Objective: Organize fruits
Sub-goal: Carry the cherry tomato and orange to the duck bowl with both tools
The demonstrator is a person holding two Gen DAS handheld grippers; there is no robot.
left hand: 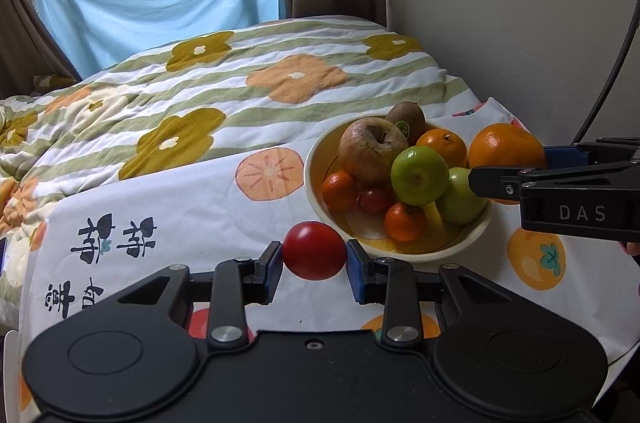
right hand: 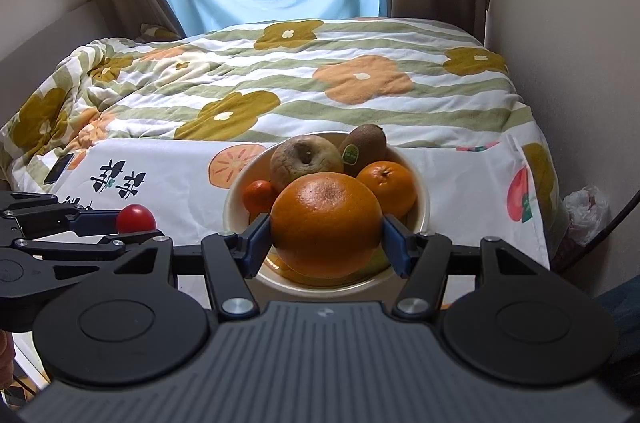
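Left hand-held gripper: blue pads pinching a small red tomato, one pad on each side, held clear above the bed's printed sheet, just left of and nearer than the bowl. Same tomato shows in the right wrist view at far left, between the left unit's fingers.

Right hand-held gripper: pads clamped on a large orange, one pad on each side, jaws set wide to fit it. From the right wrist view the orange sits in front of the bowl and hides its near half; in the left wrist view it is at the bowl's right side, by the rim.

Cream bowl rests on the bed near the right-hand wall. Contents visible from the left wrist view: wrinkled brownish apple, kiwi with a sticker behind it, a medium orange, two green fruits at front right, two small mandarins, a small dark red fruit low in the middle.

Floral striped quilt covers the far part of the bed. A phone lies on the sheet at left.
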